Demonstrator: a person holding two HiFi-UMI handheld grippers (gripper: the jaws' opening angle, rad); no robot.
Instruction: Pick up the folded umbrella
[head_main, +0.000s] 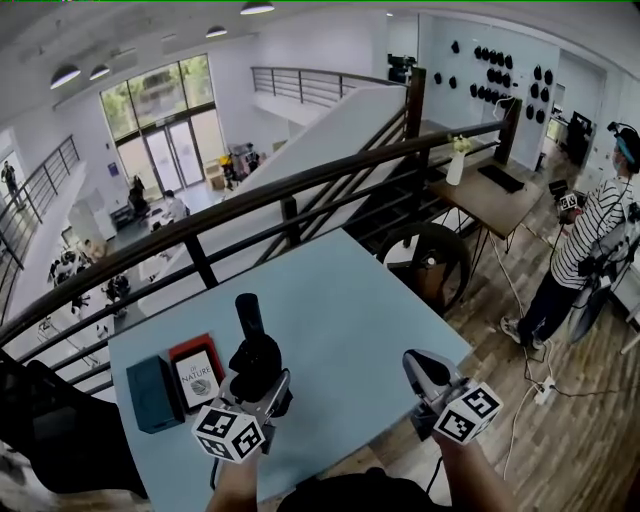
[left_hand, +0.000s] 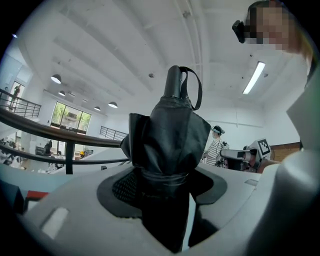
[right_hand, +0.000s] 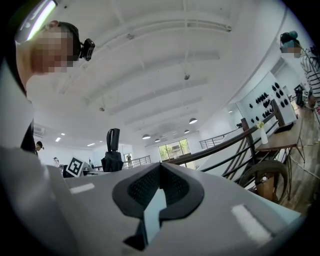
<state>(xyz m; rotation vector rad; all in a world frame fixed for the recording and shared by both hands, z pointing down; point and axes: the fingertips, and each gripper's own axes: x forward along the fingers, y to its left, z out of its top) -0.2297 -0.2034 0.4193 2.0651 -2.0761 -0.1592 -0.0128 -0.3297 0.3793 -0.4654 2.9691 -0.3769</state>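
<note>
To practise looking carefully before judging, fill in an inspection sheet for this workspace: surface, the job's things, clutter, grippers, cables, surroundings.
Surface: light blue table, set against a railing.
Job's things: black folded umbrella, upright, handle at the top.
Clutter: teal box and red-edged box printed "Nature", side by side near the table's left edge.
Grippers: left gripper shut on the umbrella's lower part; right gripper shut with nothing in it, near the table's right corner.
Cables: loose leads on the wooden floor at right; none seen on the table.
Surroundings: dark railing behind the table; person in a striped shirt beside a wooden desk.
</note>
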